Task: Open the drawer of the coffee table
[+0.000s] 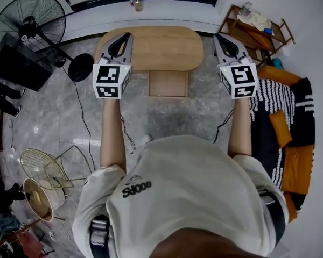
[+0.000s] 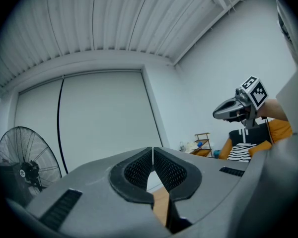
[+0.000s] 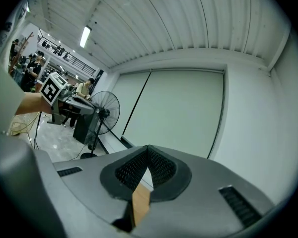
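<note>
Jaws of the left gripper (image 2: 152, 149) are closed tip to tip, with nothing held between the pads. A strip of wood is seen through the gap below the tips. Jaws of the right gripper (image 3: 148, 148) are likewise closed and empty.

Both are held level and pointed forward at the ends of straight bare forearms (image 1: 112, 128), well apart from each other. In the head view the left one overlaps the left end of the coffee table (image 1: 151, 48). The right one is seen just off the table's right end, over the floor (image 1: 151, 117). No contact with the table is seen.

Table: oval top of light wood, set on grey marbled floor.

Drawer (image 1: 168, 83): a rectangular wooden box is seen jutting from the middle of the near edge, toward the person. It is placed between the two grippers and touched by neither.
</note>
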A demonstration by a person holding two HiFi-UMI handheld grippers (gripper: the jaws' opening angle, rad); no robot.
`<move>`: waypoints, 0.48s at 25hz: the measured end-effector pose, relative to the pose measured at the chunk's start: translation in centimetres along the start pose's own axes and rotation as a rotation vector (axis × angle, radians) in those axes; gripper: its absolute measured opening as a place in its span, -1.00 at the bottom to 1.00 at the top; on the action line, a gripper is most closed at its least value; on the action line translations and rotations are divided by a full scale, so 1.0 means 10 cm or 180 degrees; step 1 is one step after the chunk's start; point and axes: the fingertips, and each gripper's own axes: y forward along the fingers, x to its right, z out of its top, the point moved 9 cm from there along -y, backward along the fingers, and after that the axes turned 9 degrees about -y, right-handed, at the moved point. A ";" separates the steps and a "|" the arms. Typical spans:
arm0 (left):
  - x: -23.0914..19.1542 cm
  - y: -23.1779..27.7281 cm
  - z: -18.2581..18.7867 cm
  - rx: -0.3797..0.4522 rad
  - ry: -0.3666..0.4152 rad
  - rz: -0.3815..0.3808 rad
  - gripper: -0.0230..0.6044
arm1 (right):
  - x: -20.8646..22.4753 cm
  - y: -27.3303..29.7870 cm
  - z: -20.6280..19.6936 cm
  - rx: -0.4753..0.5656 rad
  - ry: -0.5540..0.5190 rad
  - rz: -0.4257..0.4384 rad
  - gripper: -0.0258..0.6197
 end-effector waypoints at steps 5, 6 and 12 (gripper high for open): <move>-0.12 -0.02 -0.02 -0.0013 0.0056 0.0040 -0.85 | 0.03 0.00 -0.05 -0.0059 0.0010 -0.0040 -0.90; -0.14 -0.02 -0.03 -0.0012 0.0049 0.0031 -0.85 | 0.03 0.00 -0.06 -0.0074 0.0010 -0.0042 -0.90; -0.21 0.00 -0.12 -0.0044 0.0031 -0.0094 -0.85 | 0.06 0.00 -0.13 -0.0154 0.0045 -0.0076 -0.90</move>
